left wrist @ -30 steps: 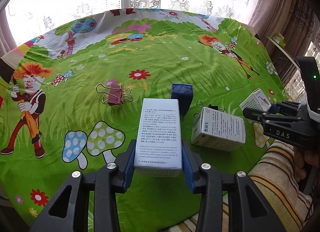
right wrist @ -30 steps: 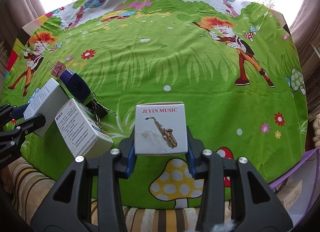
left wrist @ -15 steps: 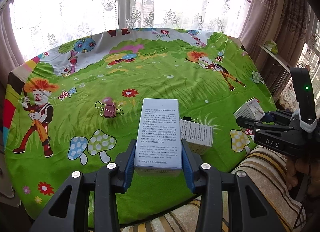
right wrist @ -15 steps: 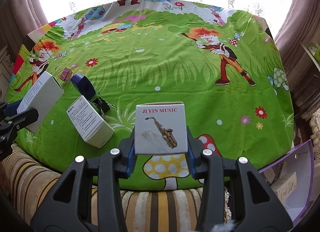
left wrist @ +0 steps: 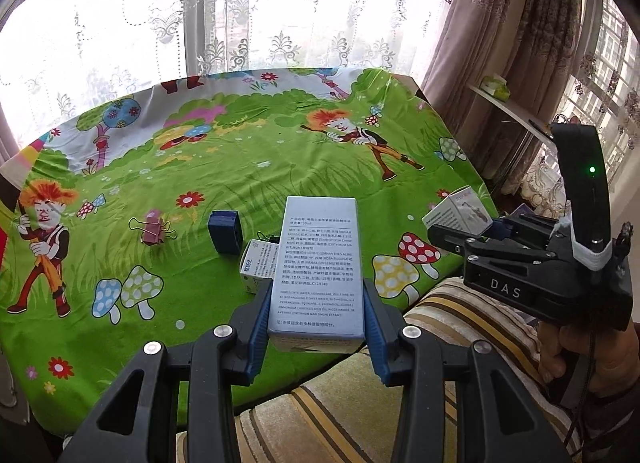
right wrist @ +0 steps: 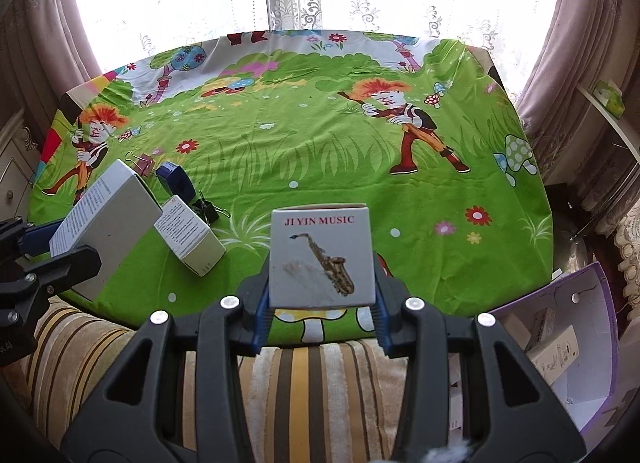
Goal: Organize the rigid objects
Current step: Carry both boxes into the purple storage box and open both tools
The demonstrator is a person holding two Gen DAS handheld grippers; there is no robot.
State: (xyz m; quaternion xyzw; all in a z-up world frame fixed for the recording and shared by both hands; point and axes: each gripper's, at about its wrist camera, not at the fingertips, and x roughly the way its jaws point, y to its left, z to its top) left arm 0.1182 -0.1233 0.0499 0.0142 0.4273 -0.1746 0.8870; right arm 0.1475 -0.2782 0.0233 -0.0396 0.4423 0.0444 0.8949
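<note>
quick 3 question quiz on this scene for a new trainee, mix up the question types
1. True or false: the left gripper is shut on the tall grey box printed with small text.
2. Multiple choice: what is pictured on the box in the right gripper? A) a guitar B) a saxophone C) a drum
3. Short answer: name the small things that lie on the green tablecloth.

Key
1. True: its blue pads press on both sides of the box.
2. B: a saxophone, under the words JI YIN MUSIC.
3. A white box, a dark blue box, a pink binder clip and a black binder clip.
</note>
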